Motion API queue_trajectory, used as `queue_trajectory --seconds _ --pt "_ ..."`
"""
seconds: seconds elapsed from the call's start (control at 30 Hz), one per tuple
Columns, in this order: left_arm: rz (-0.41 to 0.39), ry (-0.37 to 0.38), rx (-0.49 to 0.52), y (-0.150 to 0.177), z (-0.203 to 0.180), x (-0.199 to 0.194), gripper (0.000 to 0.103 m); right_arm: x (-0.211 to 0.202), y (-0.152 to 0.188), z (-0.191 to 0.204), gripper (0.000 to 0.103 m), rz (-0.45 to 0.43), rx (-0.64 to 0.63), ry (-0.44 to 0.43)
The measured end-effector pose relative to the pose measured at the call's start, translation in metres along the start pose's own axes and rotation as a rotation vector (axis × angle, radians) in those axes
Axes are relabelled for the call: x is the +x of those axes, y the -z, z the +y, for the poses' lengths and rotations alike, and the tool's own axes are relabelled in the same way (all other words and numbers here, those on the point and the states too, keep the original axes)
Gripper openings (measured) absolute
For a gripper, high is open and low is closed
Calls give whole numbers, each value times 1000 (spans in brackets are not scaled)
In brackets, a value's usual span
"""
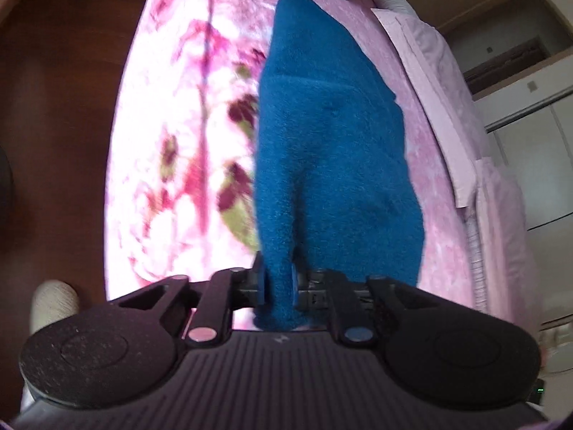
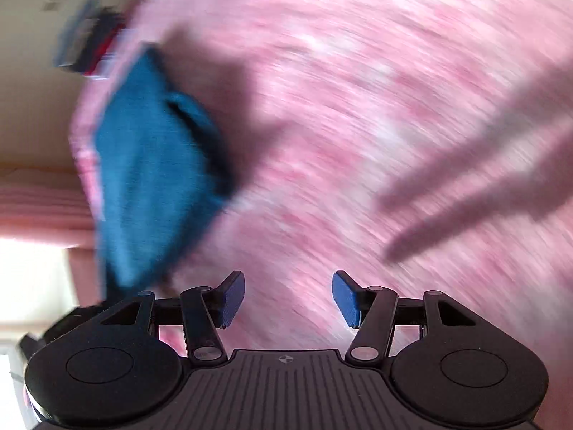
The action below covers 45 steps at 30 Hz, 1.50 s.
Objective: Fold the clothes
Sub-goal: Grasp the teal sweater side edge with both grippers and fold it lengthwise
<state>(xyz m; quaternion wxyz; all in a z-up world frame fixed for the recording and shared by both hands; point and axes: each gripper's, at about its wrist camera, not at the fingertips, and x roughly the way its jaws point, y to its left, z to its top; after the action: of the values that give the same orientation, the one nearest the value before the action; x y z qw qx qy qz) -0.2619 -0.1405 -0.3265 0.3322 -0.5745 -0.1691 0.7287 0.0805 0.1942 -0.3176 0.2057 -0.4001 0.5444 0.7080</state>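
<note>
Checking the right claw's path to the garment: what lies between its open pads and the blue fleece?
Only bare pink blanket, seen in the right wrist view. The right claw is open and empty; the blue fleece lies up-left of it, with nothing in between.

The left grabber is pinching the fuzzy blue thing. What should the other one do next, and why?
Probably the right gripper, open and empty above the pink blanket, should reach for the blue garment at its free edge. The left gripper pinches only one end, so folding likely needs a second hold.
</note>
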Motion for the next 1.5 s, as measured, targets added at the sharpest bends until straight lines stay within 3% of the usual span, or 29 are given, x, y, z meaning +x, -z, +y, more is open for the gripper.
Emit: queue_trajectory --seconds 0.07,0.27,0.3,0.33,0.37,0.4,0.5,0.63,0.67,0.7,0.73,0.77,0.83,0.9,0.93,0.97,1.0,1.03,1.17,1.23,1.3,1.33,1.4,1.43,1.5 --pt "2 10 -19 6 -2 7 32 11 -13 9 58 -28 -36 -49" --pt "6 23 -123 12 15 8 34 53 -47 31 58 -87 -47 -223" --pt "3 23 -134 12 20 5 34 60 -48 32 47 -92 -30 -219" --pt "0 28 -135 12 23 1 33 66 -49 34 25 -101 -20 -211" --pt "-3 36 -131 12 24 -2 32 67 -49 36 8 -121 -40 -188" --pt "-6 46 -120 12 23 -5 32 66 -49 39 8 -144 -62 -172" --pt "3 56 -80 12 20 -9 32 42 -41 44 7 -220 -120 -180" --pt "23 51 -98 14 26 -3 34 53 -42 27 8 -137 -104 -96" --pt "14 61 -114 13 28 -3 36 58 -44 24 14 -102 -98 -96" --pt "1 74 -130 11 29 -5 38 58 -47 25 34 -105 -102 -106" --pt "-14 77 -142 9 30 -6 43 58 -50 25 48 -108 -103 -116" --pt "-29 76 -153 7 32 -7 47 58 -53 25 71 -113 -92 -122" --pt "-30 72 -162 3 33 -1 46 66 -60 22 72 -95 -70 -153" --pt "-8 88 -151 1 34 9 40 79 -66 19 71 -58 -49 -196" --pt "8 90 -138 2 33 14 27 85 -68 18 70 -42 -45 -215" --pt "27 88 -121 3 31 20 14 89 -66 20 63 -40 -65 -222" --pt "30 94 -108 5 31 23 11 92 -65 22 35 -35 -83 -223" --pt "25 103 -105 5 31 22 9 97 -67 22 22 -16 -85 -230" --pt "7 139 -68 8 29 4 7 91 -72 26 12 4 -128 -251" --pt "18 137 -29 12 28 -5 7 80 -69 24 11 8 -127 -270" --pt "58 86 13 16 29 0 9 77 -65 22 12 33 -134 -252" --pt "73 53 38 18 29 4 17 83 -64 20 13 57 -147 -231" --pt "88 25 53 14 26 7 21 92 -67 19 32 91 -156 -202" --pt "89 2 58 10 24 6 29 91 -72 19 35 110 -145 -204" --pt "83 -117 101 6 8 -5 38 84 -80 23 41 112 -147 -156"
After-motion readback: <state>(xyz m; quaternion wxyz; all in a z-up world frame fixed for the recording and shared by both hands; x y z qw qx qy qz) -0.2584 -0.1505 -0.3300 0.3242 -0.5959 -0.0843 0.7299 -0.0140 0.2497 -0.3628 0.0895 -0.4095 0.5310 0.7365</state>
